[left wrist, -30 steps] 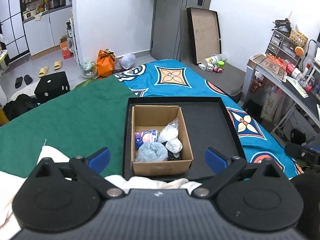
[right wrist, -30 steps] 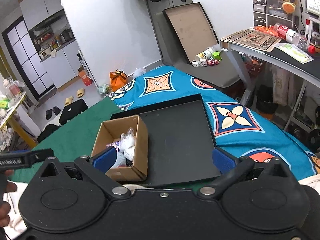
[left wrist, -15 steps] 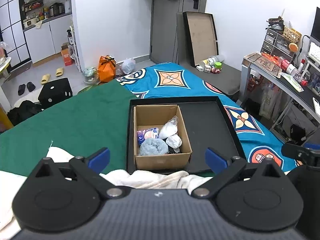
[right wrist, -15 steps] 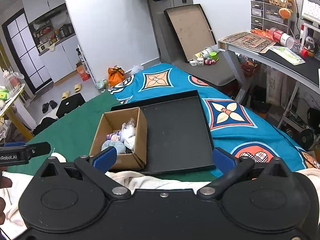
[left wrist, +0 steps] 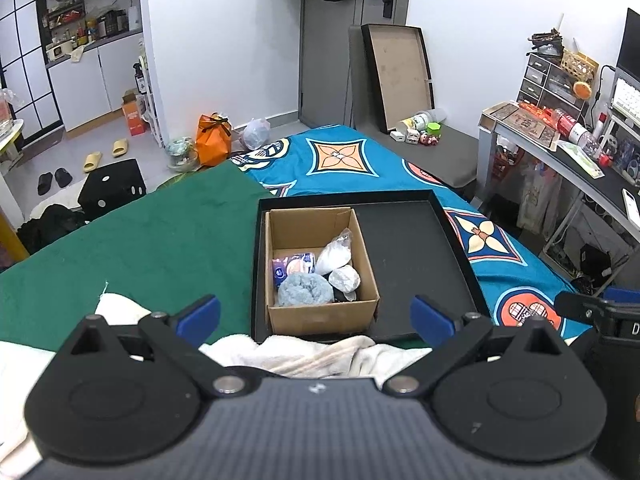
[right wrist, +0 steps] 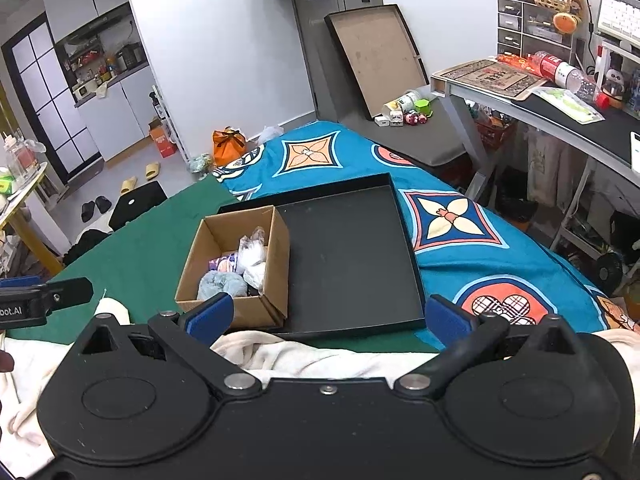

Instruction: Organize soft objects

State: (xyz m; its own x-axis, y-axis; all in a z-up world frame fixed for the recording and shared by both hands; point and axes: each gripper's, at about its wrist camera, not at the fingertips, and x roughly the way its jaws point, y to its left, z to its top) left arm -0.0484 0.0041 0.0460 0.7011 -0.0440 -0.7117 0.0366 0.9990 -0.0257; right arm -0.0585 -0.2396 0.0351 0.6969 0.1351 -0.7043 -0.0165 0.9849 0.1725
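A cardboard box [left wrist: 320,314] [right wrist: 276,280] stands in the left half of a black tray [left wrist: 420,248] [right wrist: 352,256] on the bed. Inside it lie a light-blue fluffy roll [left wrist: 305,289] [right wrist: 220,284], clear bags of white stuffing [left wrist: 334,254] [right wrist: 252,258] and a purple packet [left wrist: 290,266]. My left gripper [left wrist: 316,314] hangs open, pulled back from the box, with nothing between its blue pads [left wrist: 198,314]. Just as wide open and empty is my right gripper [right wrist: 328,316], held back from the tray's near edge. Cream cloth [left wrist: 320,356] [right wrist: 320,356] lies under both.
The tray rests on a green blanket [left wrist: 160,248] beside a blue patterned cover [left wrist: 360,160]. A desk [left wrist: 568,156] with clutter stands on the right. A framed board [left wrist: 400,76] leans by the door. Bags and slippers lie on the floor at the back left.
Both grippers have drawn back and risen from the tray, so box and tray look smaller and farther off. More cream cloth shows below the fingers. Both stay open.
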